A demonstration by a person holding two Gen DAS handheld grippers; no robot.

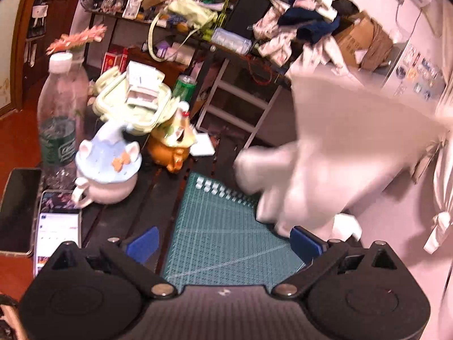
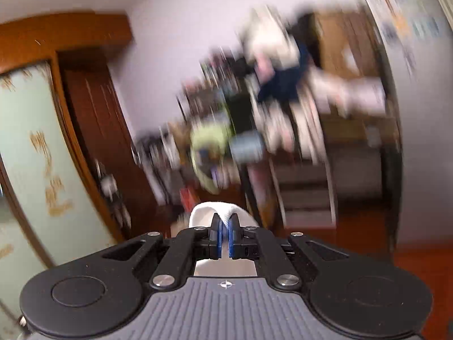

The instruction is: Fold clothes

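Note:
A white garment (image 1: 339, 153) hangs blurred in the air over the right side of the green cutting mat (image 1: 220, 240) in the left wrist view. My left gripper (image 1: 225, 243) stands open above the mat, its blue pads wide apart with nothing between them; the cloth's lower edge hangs just beyond the right pad. In the right wrist view my right gripper (image 2: 225, 236) is shut on a fold of the white garment (image 2: 220, 212), which bulges over the blue pads. That view is heavily blurred and points at the room, not the table.
Left of the mat stand a cat-lidded mug (image 1: 107, 170), a plastic bottle (image 1: 61, 119), an orange figurine (image 1: 172, 147), a lidded food box (image 1: 136, 102) and two phones (image 1: 58, 226). Behind are a cluttered shelf with piled clothes (image 1: 300, 28) and a cardboard box (image 1: 362, 42).

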